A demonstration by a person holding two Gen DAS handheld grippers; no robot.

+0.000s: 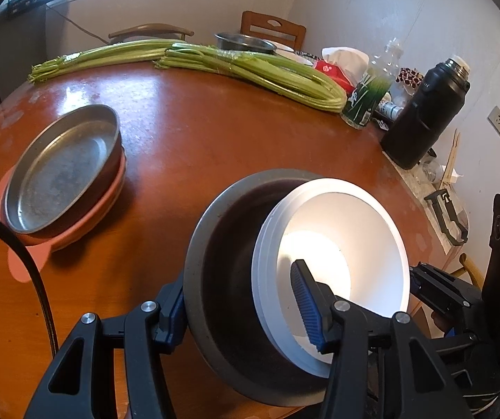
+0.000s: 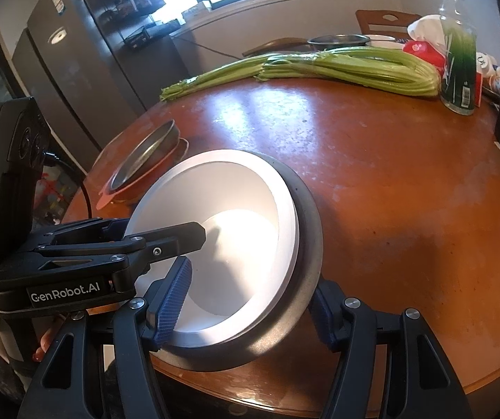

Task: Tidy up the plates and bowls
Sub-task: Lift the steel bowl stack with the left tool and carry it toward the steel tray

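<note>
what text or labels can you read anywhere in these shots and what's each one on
"GenRobot.AI": white letters on the black body of the left gripper, seen in the right wrist view.
Green-labelled clear glass bottle: white print and a barcode, too small to read.
Red packet behind the celery: white mark, blurred.
Grey fridge: stickers unreadable.

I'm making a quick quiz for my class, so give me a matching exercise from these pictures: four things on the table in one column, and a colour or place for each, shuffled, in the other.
Things:
1. Celery
2. Flask
3. Inner bowl
4. Metal pan

Descriptions:
A. White, nested in a grey bowl
B. Black, upright near the wall
C. Green, lying at the far side of the table
D. Stacked on a pink dish

Pairs: 1-C, 2-B, 3-A, 4-D
</note>
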